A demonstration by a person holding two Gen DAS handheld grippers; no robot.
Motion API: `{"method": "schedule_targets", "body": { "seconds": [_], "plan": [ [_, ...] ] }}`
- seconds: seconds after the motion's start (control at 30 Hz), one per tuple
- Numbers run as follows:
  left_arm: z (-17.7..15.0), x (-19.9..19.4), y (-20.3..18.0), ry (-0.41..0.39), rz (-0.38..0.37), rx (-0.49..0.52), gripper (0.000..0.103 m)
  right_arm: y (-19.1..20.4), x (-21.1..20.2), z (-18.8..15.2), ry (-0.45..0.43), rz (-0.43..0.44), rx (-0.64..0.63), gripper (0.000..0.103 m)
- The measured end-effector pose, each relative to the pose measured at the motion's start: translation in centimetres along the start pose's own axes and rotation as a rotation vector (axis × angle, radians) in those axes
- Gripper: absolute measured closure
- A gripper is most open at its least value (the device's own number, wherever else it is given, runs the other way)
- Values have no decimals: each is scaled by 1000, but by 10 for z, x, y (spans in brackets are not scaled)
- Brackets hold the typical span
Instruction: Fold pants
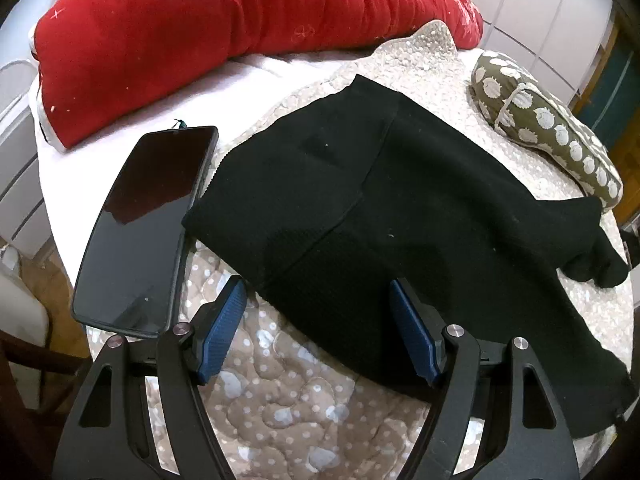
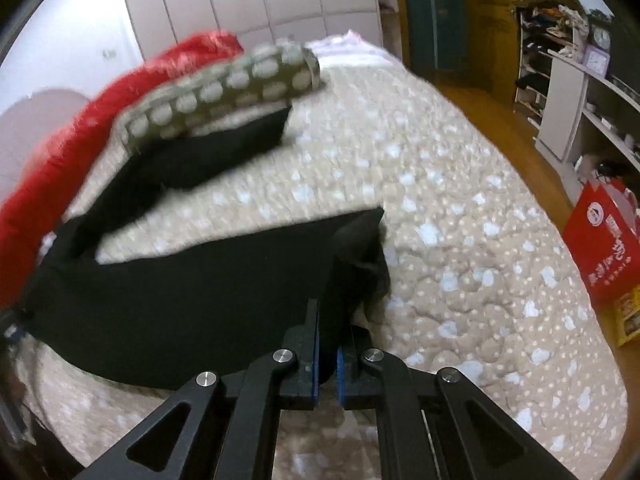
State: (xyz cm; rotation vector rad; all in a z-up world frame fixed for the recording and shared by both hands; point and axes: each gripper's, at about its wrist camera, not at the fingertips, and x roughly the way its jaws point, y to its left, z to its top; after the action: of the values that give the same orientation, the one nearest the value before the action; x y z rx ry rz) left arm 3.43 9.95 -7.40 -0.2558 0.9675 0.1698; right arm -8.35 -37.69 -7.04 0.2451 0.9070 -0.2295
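Observation:
Black pants (image 1: pixel 380 200) lie spread on a beige quilted blanket (image 1: pixel 280 400), waistband to the left, legs running right. My left gripper (image 1: pixel 320 296) is open, its blue pads (image 1: pixel 224 328) either side of the near edge of the pants near the waist. In the right wrist view the pants (image 2: pixel 200 300) lie with both legs apart. My right gripper (image 2: pixel 329 320) is shut on the cuff of the near leg (image 2: pixel 356 248), which is bunched and lifted a little off the blanket (image 2: pixel 480 260).
A black phone (image 1: pixel 140 224) lies left of the pants. A long red pillow (image 1: pixel 220 32) lies at the back. An olive spotted cushion (image 1: pixel 548 128) sits at the back right, also in the right wrist view (image 2: pixel 224 92). A red box (image 2: pixel 604 240) and shelves (image 2: pixel 580 92) stand beside the bed.

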Motion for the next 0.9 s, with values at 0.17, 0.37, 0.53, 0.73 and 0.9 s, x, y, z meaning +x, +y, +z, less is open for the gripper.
{"method": "schedule_targets", "body": {
  "seconds": [0.17,0.37,0.53,0.73,0.9],
  "plan": [
    [4,-16,0,-25,20,12,29,4,-16,7,-32,-68,-59,82],
    [18,-39,-10,-108,20,46,29,26,-56,46,-198,-16,-91,59],
    [29,-24,-27,-92,-1,69,29,114,-33,85,-187,310,-234,56],
    [46,2,-39,-71,36,105,29,260,43,123,-94,466,-563,56],
    [59,20,-39,-48,35,103,29,339,111,152,-16,478,-702,56]
  ]
}}
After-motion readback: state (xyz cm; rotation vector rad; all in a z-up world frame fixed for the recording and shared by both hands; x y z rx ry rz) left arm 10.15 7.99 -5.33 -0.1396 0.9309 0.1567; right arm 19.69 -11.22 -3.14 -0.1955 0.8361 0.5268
